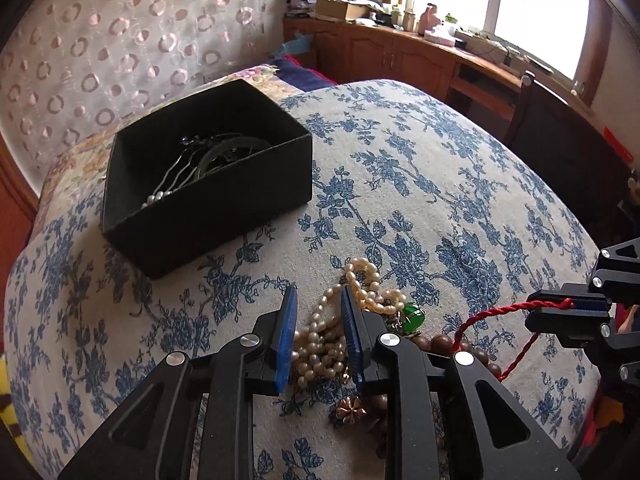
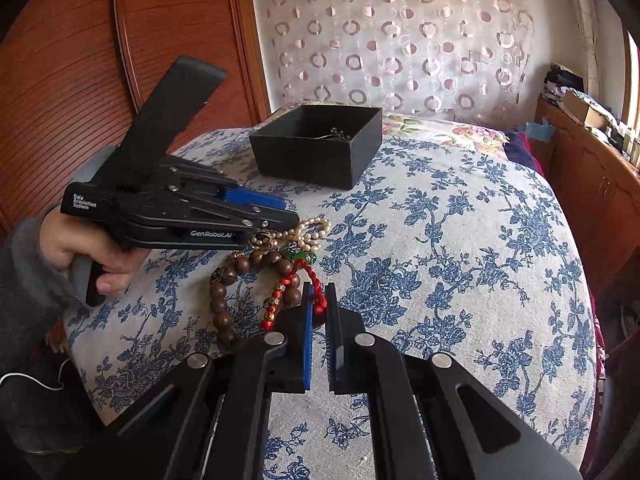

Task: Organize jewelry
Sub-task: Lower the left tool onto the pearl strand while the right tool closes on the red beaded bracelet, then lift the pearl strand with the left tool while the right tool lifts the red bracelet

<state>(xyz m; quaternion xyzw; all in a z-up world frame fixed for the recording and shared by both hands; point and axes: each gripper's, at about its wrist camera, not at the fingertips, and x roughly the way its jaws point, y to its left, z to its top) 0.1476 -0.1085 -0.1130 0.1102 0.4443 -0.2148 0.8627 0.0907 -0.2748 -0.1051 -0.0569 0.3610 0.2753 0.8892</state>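
Left gripper: jaws parted, being held over the pearl necklace at lower centre of the left wrist view; strands lying between the pads, not pinched.
Right gripper: jaws clenched, the red twisted cord being gripped.
Wooden bead bracelet: lying beside the cord, left of centre.
Black box: sitting upper left on the floral cloth; hairpins being held inside.

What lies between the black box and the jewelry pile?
Only bare floral cloth lies between the black box and the jewelry pile, as the right wrist view shows.
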